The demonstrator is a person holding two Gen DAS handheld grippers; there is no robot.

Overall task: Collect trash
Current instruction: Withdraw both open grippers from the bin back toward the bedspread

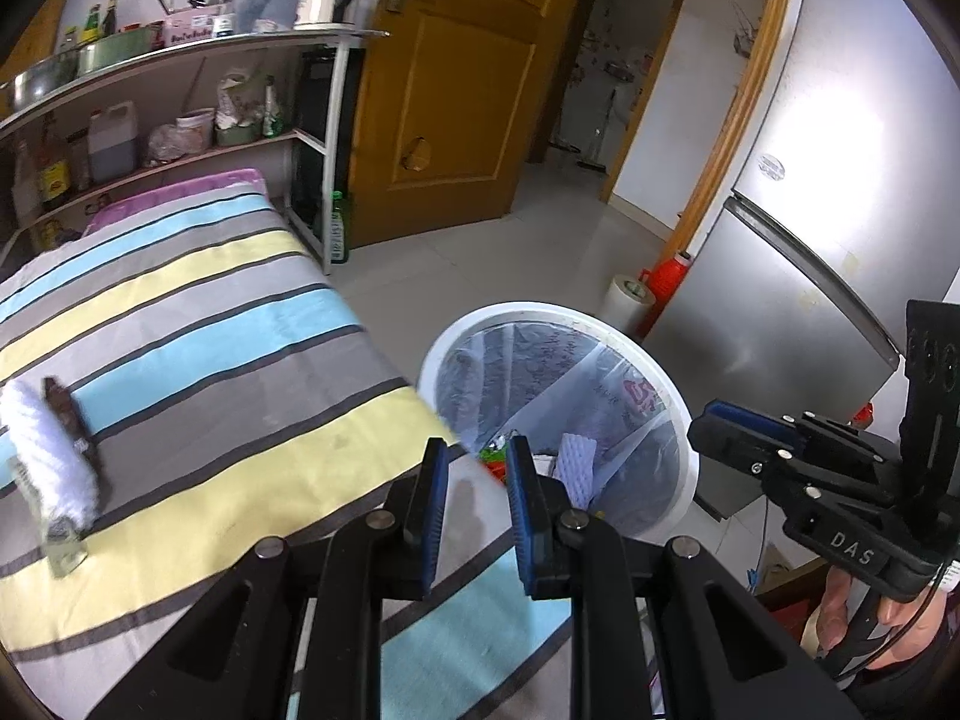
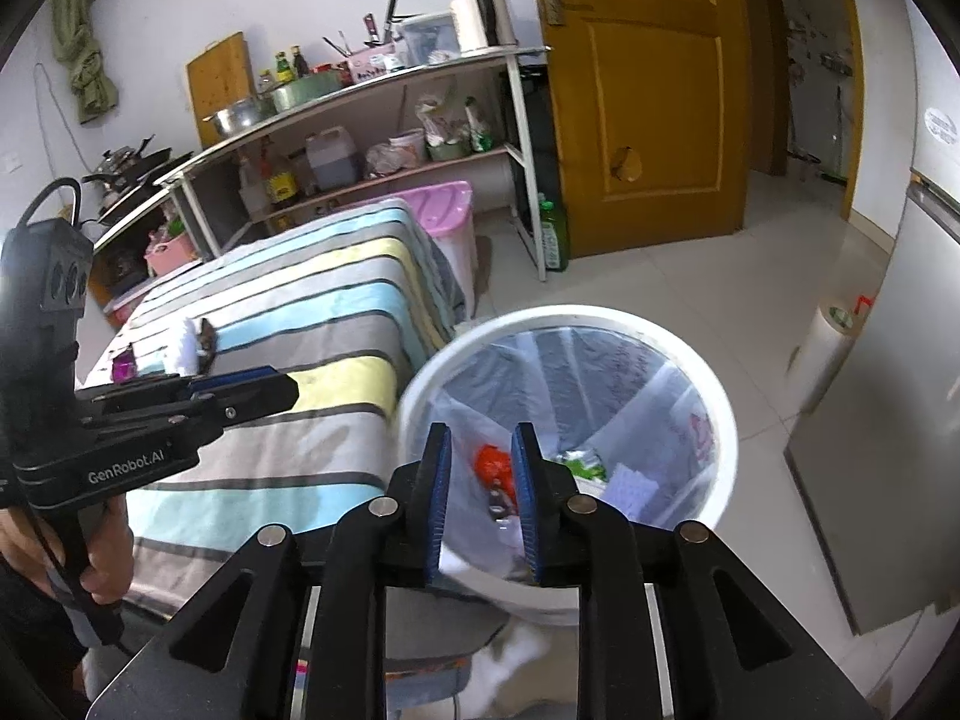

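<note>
Beside the striped tabletop (image 1: 198, 324), the white bin (image 2: 714, 396) already holds wrappers. White foam netting (image 1: 51, 450) and a brown wrapper (image 1: 66, 414) remain far left. Left claw (image 1: 477, 504) and right claw (image 2: 483, 495) stand narrow, holding nothing.

Striped worktop and tiled floor

The cloth-covered worktop (image 1: 198, 324) carried a white foam wrap (image 1: 51, 450) and a brown wrapper (image 1: 66, 414); the bin (image 2: 729, 450) stood on the floor (image 1: 480, 264).

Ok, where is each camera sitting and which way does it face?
Left wrist: on the left gripper, tilted down over the striped cloth toward the bin; right gripper and its hand show.
Right wrist: on the right gripper, above the bin; left gripper and its hand show.
Shared: bin, cloth, shelf, door.
</note>
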